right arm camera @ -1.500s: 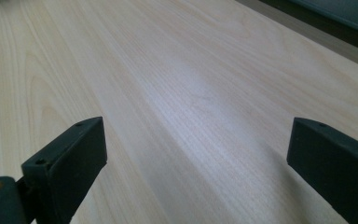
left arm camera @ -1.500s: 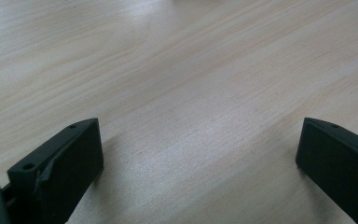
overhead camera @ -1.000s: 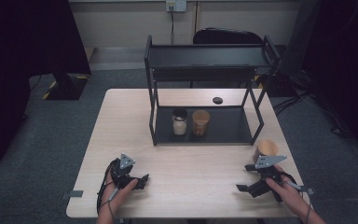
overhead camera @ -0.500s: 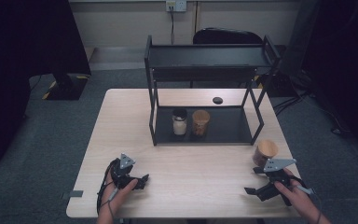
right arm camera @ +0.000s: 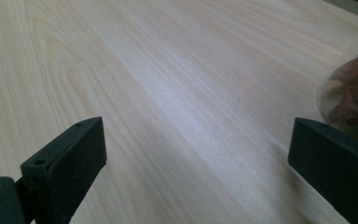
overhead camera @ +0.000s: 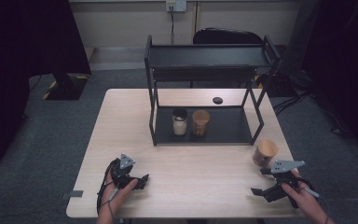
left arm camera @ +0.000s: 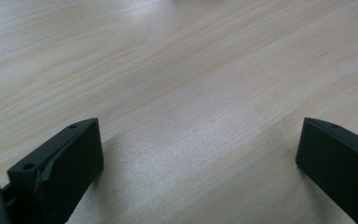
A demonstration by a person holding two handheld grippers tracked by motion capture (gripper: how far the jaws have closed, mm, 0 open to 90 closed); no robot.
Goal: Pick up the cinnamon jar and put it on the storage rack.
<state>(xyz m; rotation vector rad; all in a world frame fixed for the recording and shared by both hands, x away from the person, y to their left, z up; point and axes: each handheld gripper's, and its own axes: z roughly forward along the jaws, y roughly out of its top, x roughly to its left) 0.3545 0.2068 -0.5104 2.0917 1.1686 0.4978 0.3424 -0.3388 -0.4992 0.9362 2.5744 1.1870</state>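
A clear jar with a wooden lid (overhead camera: pixel 265 153) and brownish contents stands on the table near the right edge, in front of the black rack (overhead camera: pixel 209 56). Just nearer than it, my right gripper (overhead camera: pixel 258 182) is open with only bare table between its jaws. In the right gripper view the jar (right arm camera: pixel 354 93) sits at the right edge, beside the right jaw of the open right gripper (right arm camera: pixel 200 154). My left gripper (overhead camera: pixel 142 181) rests low at the front left. In its own view the left gripper (left arm camera: pixel 200 154) is open over bare wood.
The rack's lower shelf (overhead camera: pixel 228 126) holds a white jar with a black lid (overhead camera: pixel 179 122) and a brown jar with a wooden lid (overhead camera: pixel 200 122). A small black disc (overhead camera: pixel 217 100) lies behind the rack. The wooden table (overhead camera: pixel 121 121) ends close behind both hands.
My right gripper has drifted right and a little toward the near edge, away from the wooden-lidded jar, which stayed put. The left gripper has not moved.
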